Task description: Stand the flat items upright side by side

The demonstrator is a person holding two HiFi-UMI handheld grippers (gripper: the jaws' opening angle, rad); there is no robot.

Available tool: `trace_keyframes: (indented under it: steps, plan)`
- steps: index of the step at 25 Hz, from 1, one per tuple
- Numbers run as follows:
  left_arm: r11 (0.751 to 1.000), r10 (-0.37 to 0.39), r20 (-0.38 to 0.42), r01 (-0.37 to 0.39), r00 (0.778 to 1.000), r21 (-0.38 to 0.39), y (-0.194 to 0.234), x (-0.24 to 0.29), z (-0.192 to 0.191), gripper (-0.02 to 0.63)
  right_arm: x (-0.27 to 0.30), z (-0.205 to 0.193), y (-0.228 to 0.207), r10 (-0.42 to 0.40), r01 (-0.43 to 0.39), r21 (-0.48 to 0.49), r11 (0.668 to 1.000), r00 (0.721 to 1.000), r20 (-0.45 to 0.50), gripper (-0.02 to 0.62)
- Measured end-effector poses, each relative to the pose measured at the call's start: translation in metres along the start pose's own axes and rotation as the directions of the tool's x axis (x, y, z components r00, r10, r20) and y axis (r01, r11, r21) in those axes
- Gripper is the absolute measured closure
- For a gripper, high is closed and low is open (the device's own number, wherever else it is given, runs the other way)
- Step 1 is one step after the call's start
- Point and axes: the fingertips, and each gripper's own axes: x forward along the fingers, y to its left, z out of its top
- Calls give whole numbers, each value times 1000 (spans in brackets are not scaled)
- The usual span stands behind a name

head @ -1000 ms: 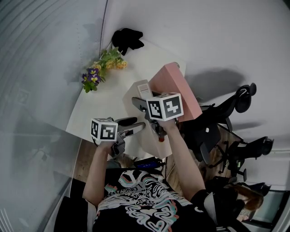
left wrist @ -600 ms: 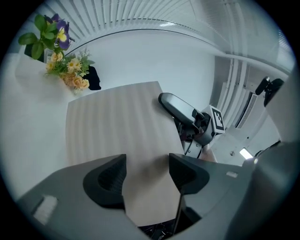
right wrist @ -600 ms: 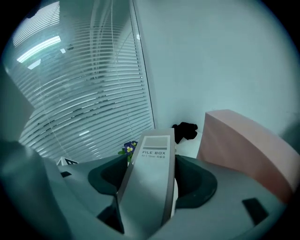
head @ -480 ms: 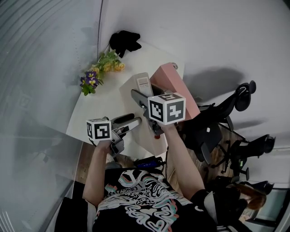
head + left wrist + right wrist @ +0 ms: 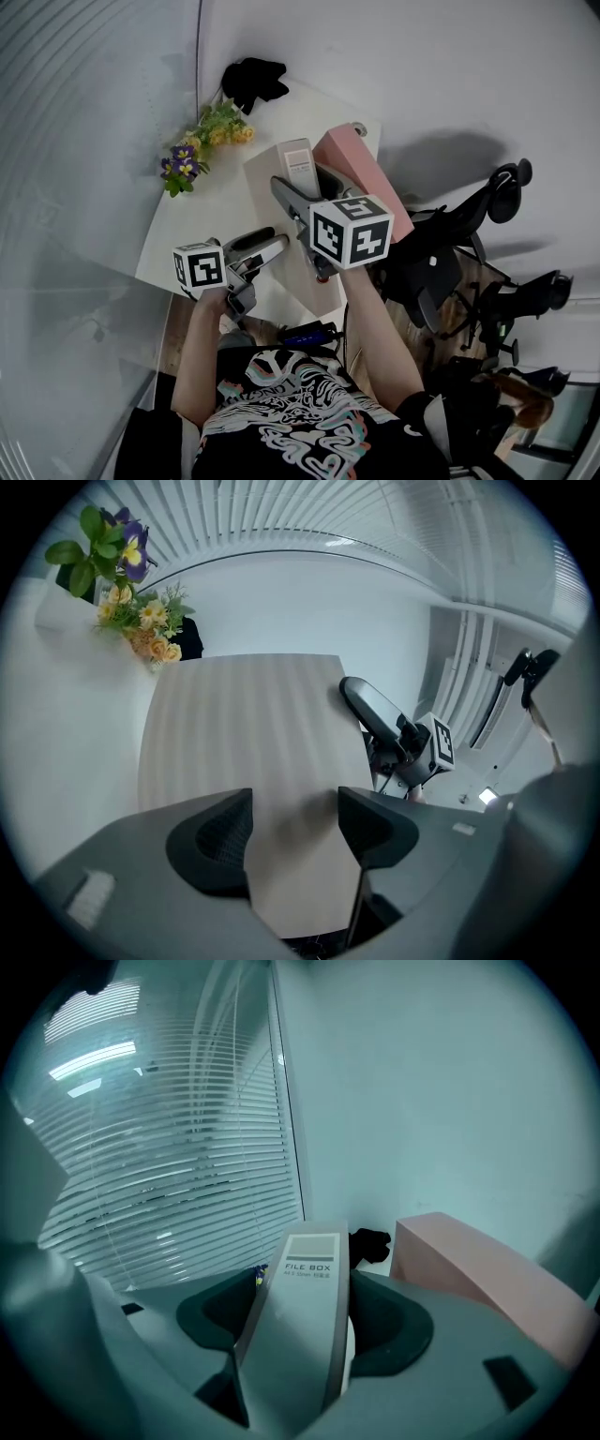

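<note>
Since the right gripper [image 5: 302, 1321], clamped on the grey file box [image 5: 292, 169], has lifted, the box stands steeper on the table [image 5: 216, 202], at 9 o'clock of the pink file box [image 5: 361, 178]; left gripper [image 5: 295, 827] gapes empty; righting judged nearly done

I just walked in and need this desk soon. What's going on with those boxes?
A person with a tool in each hand is arranging file boxes on a white desk. The right tool is clamped on the labelled spine of a beige file box and holds it tilted. A pink file box stands just to its right. The left tool is open and faces that box's broad side. Whether it touches the box is unclear.
</note>
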Motion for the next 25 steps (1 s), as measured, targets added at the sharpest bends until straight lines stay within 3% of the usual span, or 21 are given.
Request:
trace_keyframes:
  steps: [11, 19, 25]
  plan:
    - [999, 46, 67, -45, 997, -11, 10, -1, 7, 342, -34, 22, 7, 23, -8, -64, 998, 972, 232, 288]
    - [996, 76, 98, -72, 992, -44, 16, -3, 0, 350, -66, 24, 15, 63, -12, -121, 993, 902, 427, 287]
    - [994, 96, 112, -91, 989, -53, 23, -4, -3, 353, -77, 18, 17, 73, -2, -143, 990, 865, 496, 284]
